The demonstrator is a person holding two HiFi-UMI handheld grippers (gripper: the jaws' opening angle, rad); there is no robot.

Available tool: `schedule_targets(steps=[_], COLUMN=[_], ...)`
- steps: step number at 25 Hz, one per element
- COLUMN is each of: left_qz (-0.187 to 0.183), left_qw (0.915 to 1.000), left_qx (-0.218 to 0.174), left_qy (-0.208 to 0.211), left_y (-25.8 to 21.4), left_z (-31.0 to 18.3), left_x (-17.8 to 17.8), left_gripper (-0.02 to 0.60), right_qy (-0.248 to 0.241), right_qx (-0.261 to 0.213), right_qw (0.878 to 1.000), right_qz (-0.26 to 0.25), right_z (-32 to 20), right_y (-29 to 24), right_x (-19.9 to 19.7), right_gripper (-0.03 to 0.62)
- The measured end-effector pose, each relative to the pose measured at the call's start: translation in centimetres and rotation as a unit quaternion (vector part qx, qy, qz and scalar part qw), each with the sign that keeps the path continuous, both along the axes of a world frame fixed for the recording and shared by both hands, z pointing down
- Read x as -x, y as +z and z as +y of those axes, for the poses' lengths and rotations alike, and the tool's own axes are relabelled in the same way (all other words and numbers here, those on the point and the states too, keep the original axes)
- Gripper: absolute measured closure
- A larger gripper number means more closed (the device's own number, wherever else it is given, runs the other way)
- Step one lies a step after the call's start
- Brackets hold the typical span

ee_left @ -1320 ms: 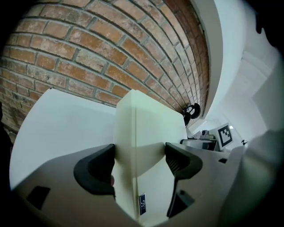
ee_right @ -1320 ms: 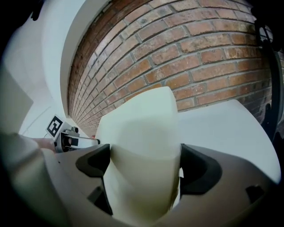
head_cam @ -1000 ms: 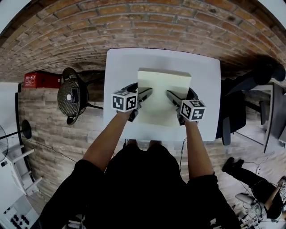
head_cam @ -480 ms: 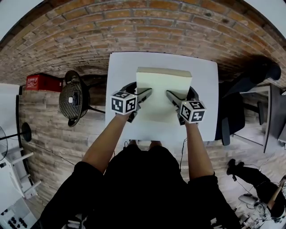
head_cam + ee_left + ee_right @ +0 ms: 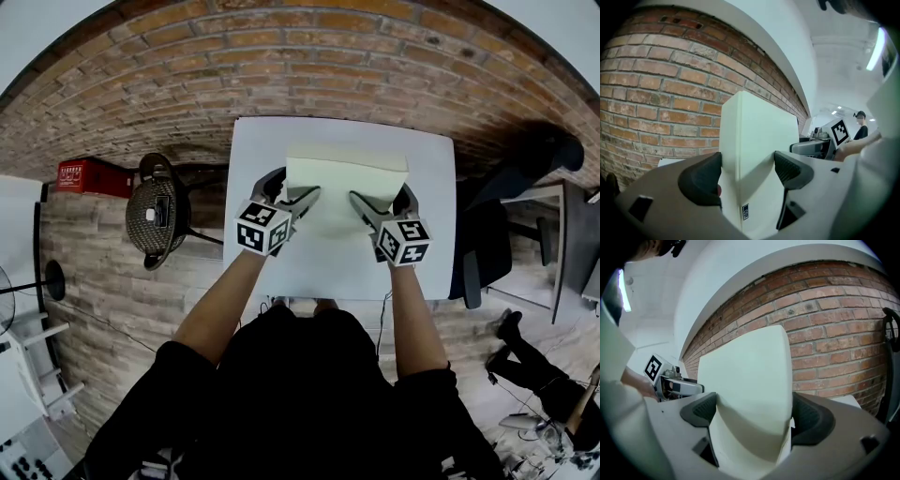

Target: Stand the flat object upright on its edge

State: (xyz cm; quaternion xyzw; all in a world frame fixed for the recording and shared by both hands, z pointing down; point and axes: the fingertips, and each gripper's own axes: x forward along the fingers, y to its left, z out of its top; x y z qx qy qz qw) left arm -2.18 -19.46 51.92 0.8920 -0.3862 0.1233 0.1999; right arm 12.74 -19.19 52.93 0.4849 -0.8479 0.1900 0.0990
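Left gripper (image 5: 302, 199) and right gripper (image 5: 362, 202) are clamping the pale slab (image 5: 345, 178) (seemingly part-tilted); uneven release is risking it toppling flat.

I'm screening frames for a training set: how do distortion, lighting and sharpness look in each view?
Head view: heavy fisheye bows the brick wall into an arc; light is even and the pale board is sharp. Left gripper view: dark vignette at the edges, the ceiling light glares at upper right, and the board is crisp. Right gripper view: same vignette, and the board's edges bulge.
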Motion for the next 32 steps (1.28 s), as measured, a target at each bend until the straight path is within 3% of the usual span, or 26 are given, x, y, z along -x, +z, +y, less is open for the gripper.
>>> schedule_targets(steps=[6, 17, 32], left_qz=[-0.004, -0.045, -0.039], left_qw=[0.9975, 0.988, 0.9825], left_qx=[-0.071, -0.147, -0.182], left_qy=[0.002, 0.015, 0.013], left_y=[-1.4, 0.1, -0.1], left_z=[-0.1, 0.8, 3.2], left_x=[0.1, -0.3, -0.5], left_gripper=[0.242, 0.242, 0.242], right_qy=[-0.002, -0.014, -0.012], right_qx=[-0.042, -0.091, -0.097], right_qw=[0.999, 0.994, 0.994], right_qz=[0.014, 0.061, 0.051], right_z=[-0.2, 0.4, 2.9], right_y=[-1.3, -0.2, 0.0], right_x=[0.0, -0.1, 0.0], right_gripper=[0.1, 0.097, 0.095])
